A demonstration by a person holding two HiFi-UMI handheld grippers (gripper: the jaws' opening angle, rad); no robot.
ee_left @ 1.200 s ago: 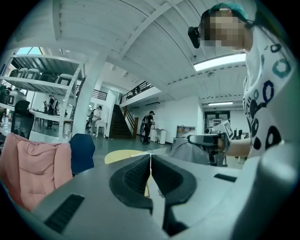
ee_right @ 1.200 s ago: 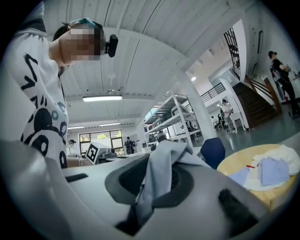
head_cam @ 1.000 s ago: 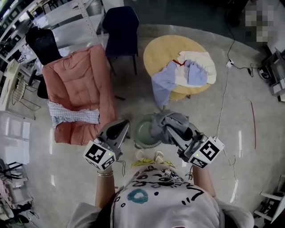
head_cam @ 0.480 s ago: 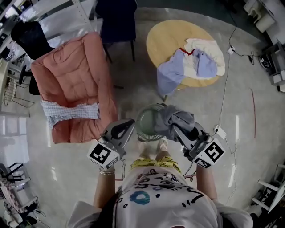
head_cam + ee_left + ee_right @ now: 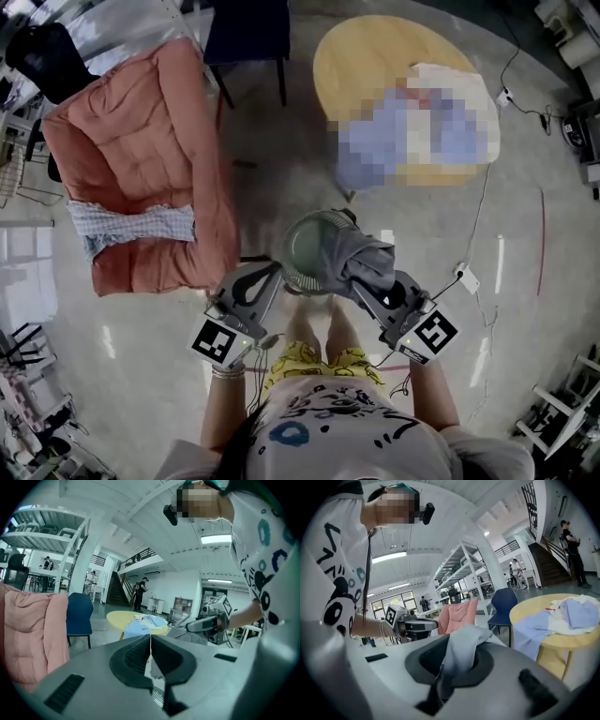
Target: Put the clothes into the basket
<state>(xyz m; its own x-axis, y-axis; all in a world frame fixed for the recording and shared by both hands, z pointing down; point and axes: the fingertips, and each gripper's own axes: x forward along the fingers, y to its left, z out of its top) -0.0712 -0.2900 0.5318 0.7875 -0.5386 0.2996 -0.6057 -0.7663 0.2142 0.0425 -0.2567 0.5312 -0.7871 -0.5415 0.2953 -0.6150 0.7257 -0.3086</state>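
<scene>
Head view: right tongs (with garment) beside basket

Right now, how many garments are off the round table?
2: the grey garment, clamped in the right tool, over the basket; the checked cloth on the pink sofa. More may lie hidden underneath.

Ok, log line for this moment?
right gripper: shut on grey garment, over right rim of basket | left gripper: shut, empty | waiting: clothes on yellow table, checked cloth on pink cushion
</scene>
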